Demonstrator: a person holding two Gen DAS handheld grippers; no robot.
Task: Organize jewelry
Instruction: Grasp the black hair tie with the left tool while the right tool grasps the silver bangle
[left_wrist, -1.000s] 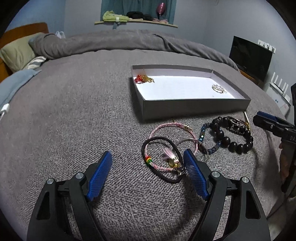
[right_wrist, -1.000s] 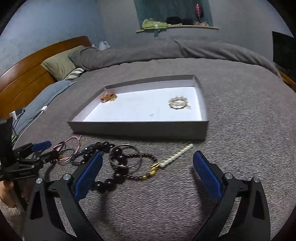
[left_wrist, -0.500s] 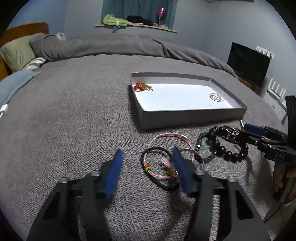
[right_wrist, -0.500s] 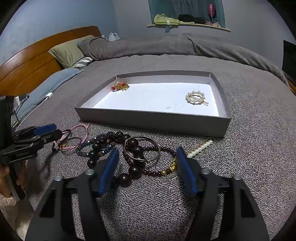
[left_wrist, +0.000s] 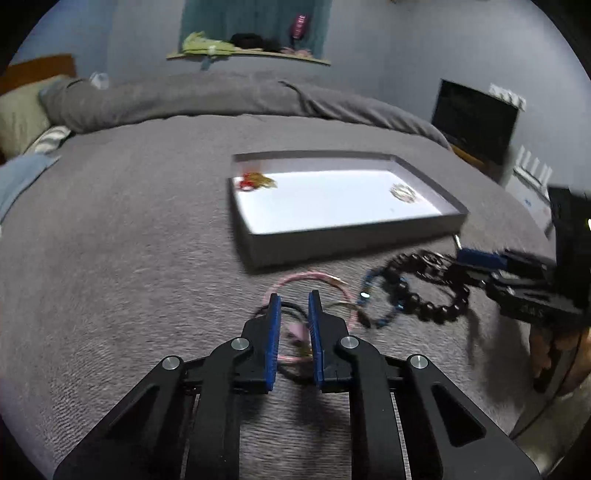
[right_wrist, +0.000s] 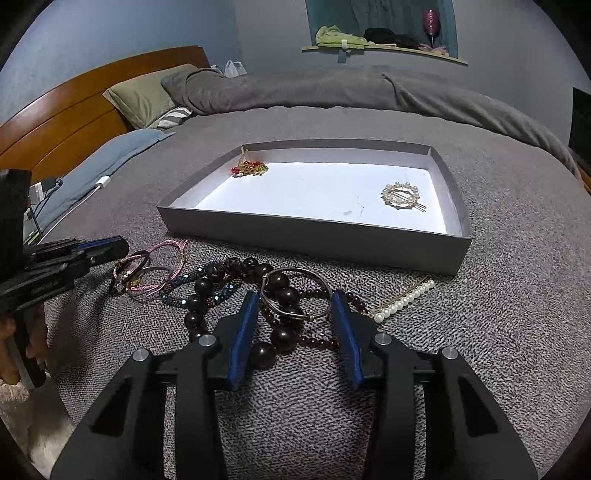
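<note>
A shallow grey tray lies on the bed, holding a red-gold piece and a round pearl clip. In front of it sit pink cord bracelets, a blue bead bracelet, a dark bead bracelet, a metal bangle and a pearl bar clip. My left gripper is closing, with a pink bracelet's tassel in the narrow gap. My right gripper is closing around the bangle and the large dark beads.
The grey blanket covers the whole bed. A wooden headboard, pillows and a rolled duvet lie at the far side. A charging cable rests on the blue sheet. A dark screen stands to the right.
Both pairs of jaws have drawn in from wide apart. The left pair now flanks the pink bracelets' tassel, and the right pair has come forward over the bangle and dark beads.
</note>
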